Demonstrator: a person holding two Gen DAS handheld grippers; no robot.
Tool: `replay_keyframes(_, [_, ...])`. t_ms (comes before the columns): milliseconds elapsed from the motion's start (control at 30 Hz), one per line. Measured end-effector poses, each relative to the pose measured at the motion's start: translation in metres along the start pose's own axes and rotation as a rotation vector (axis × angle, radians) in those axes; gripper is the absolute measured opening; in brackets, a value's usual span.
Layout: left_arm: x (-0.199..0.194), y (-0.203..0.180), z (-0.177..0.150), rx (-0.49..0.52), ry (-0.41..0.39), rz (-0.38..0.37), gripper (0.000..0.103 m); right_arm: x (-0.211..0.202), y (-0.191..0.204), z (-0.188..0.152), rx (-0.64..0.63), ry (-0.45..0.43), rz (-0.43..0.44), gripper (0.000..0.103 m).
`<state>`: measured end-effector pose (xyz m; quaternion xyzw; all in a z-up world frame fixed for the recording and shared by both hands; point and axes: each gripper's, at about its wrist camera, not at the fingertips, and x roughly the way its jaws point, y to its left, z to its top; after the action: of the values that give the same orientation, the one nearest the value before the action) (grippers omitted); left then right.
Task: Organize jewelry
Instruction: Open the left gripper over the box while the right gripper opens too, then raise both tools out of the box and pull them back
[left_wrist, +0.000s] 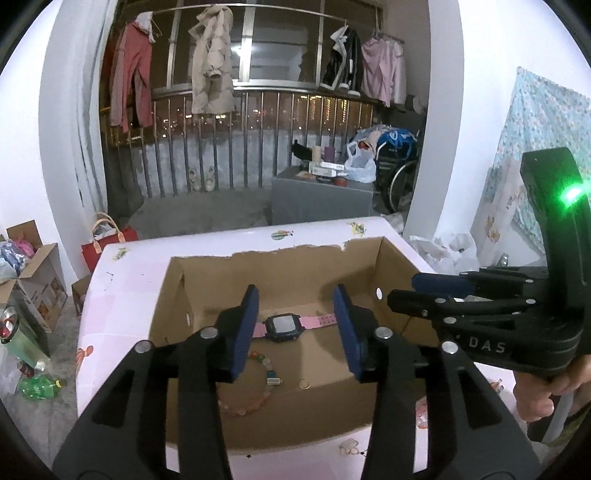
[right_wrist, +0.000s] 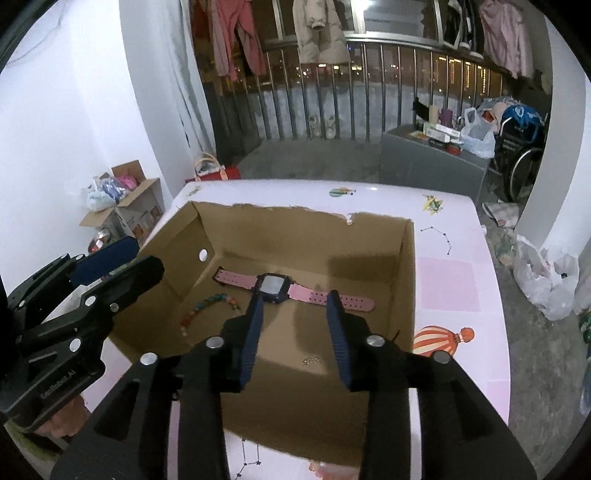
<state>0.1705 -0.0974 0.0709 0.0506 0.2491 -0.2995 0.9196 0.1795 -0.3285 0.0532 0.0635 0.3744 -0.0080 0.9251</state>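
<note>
1. Left tongs (left_wrist: 295, 328) stood part-open and empty above the cardboard box (left_wrist: 280, 266).
2. Right tongs (right_wrist: 295, 332) likewise gaped, gripping nothing.
3. Inside the box lay a pink-strapped watch (right_wrist: 273, 285), bead bracelet (left_wrist: 264, 373), small ring (left_wrist: 304, 385) and a tiny trinket (right_wrist: 311, 360).
4. Judged step: a drop-off just done. A little piece (left_wrist: 349, 445) waited on the surface (left_wrist: 122, 280) by the near wall, likely next.

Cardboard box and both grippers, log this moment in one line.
box: watch, bead bracelet, ring inside | left gripper: open, empty | right gripper: open, empty
</note>
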Motion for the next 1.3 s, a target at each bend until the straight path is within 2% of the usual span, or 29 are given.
replay_keyframes(233, [-0.037,-0.003,0.000,-0.008,-0.051,0.009,0.058,-0.030,0.008,-0.009,-0.020,-0.053,0.033,0.045])
replay_keyframes(400, [-0.064,-0.003,-0.006,-0.012,-0.079,0.019,0.063,-0.044,0.018,-0.021,-0.044,-0.071,0.065,0.049])
replay_keyframes(567, [-0.080,0.000,-0.020,-0.024,-0.072,0.022,0.064,-0.055,0.025,-0.036,-0.066,-0.078,0.101,0.054])
replay_keyframes(833, [-0.098,0.002,-0.044,-0.043,-0.078,0.016,0.065,-0.065,0.042,-0.057,-0.119,-0.072,0.147,0.054])
replay_keyframes(1300, [-0.105,-0.003,-0.051,-0.026,-0.102,0.038,0.065,-0.078,0.057,-0.065,-0.171,-0.086,0.173,0.054])
